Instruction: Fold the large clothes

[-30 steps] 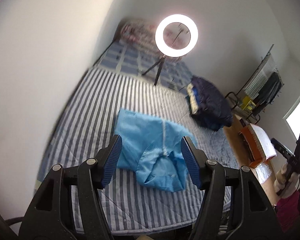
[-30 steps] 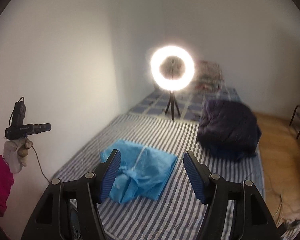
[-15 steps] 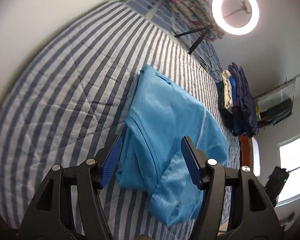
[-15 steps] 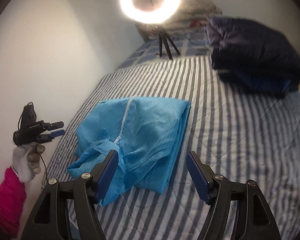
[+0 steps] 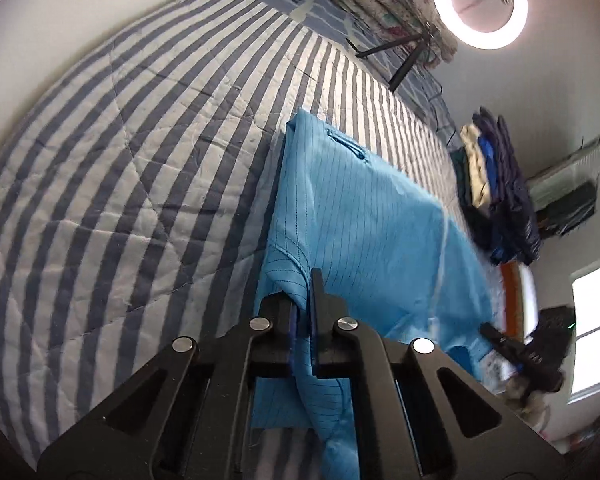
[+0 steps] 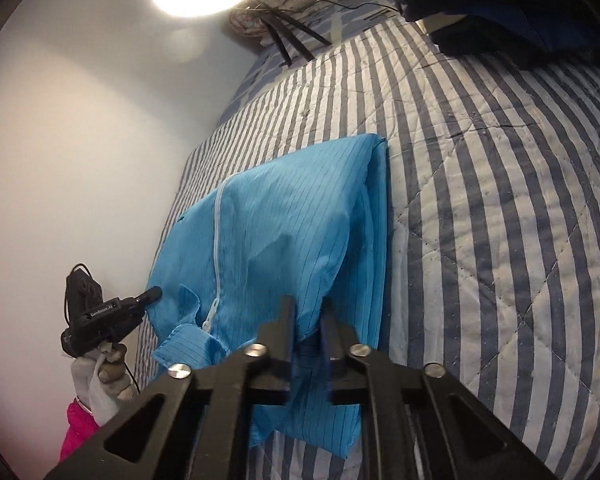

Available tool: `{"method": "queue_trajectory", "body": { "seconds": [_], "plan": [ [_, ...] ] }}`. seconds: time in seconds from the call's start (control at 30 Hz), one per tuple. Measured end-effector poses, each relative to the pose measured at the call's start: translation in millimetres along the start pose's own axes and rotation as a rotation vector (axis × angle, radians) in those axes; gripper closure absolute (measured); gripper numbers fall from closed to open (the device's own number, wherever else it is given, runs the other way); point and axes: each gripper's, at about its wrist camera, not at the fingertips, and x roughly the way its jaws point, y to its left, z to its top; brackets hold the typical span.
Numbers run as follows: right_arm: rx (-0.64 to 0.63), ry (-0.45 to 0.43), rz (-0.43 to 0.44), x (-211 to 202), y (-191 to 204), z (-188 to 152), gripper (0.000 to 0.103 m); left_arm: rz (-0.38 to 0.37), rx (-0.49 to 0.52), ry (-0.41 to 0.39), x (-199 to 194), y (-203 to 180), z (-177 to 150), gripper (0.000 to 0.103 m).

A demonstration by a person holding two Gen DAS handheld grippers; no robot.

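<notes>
A light blue zip-front garment (image 5: 360,220) lies partly folded on the striped bed (image 5: 120,160). My left gripper (image 5: 304,282) is closing on a fold at the garment's near edge, and cloth is pinched between its pads. In the right wrist view the same garment (image 6: 292,220) shows its white zip and collar at the left. My right gripper (image 6: 306,310) is closing on the near edge too, with blue cloth bunched between its jaws. A gloved hand (image 6: 100,384) with a pink sleeve holds the other gripper at the far left.
A ring light (image 5: 480,0) on a tripod stands at the head of the bed, by a floral pillow (image 5: 380,0). A pile of dark folded clothes (image 5: 500,192) lies beyond the garment. A white wall (image 6: 80,160) runs along the bed's far side.
Both grippers dropped toward the bed and came up to the garment's near edge. Their jaws, wide apart before, have closed onto the blue cloth.
</notes>
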Motion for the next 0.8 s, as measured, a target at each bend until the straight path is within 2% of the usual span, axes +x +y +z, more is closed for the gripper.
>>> {"method": "queue_trajectory", "body": {
  "seconds": [0.1,0.17,0.23,0.27,0.33,0.43,0.53,0.63,0.73,0.8],
  "plan": [
    [-0.037,0.043,-0.041,11.4,-1.3,-12.3,0.100,0.063,0.045,0.034,12.1,1.4,-9.6,0.101],
    [-0.051,0.076,-0.093,20.8,-2.9,-18.6,0.100,0.087,0.068,0.029,17.5,-1.0,-15.0,0.101],
    [-0.066,0.059,-0.117,15.1,3.7,-18.3,0.096,0.094,0.093,0.017,13.9,-5.7,-15.2,0.101],
    [-0.075,0.053,-0.125,10.5,7.5,-17.3,0.088,0.092,0.103,0.013,8.9,-7.2,-15.0,0.100],
    [-0.124,0.024,-0.144,-8.3,20.1,-16.6,0.078,0.095,0.115,-0.013,-9.0,-9.5,-13.7,0.093],
    [-0.255,-0.054,-0.201,-34.6,46.7,-13.3,0.077,0.102,0.165,-0.089,-34.4,-19.7,-9.9,0.092],
    [-0.350,-0.104,-0.193,-35.3,70.4,1.2,0.075,0.107,0.197,-0.132,-42.7,-38.1,0.8,0.092],
    [-0.404,-0.101,-0.187,-22.2,88.0,12.1,0.075,0.110,0.222,-0.173,-46.6,-60.8,11.5,0.092],
    [-0.420,-0.084,-0.173,8.7,107.8,36.7,0.075,0.090,0.247,-0.219,-57.7,-78.6,14.8,0.092],
    [-0.433,-0.072,-0.141,28.0,119.1,51.1,0.075,0.094,0.267,-0.209,-49.5,-89.6,24.0,0.092]
  ]
}}
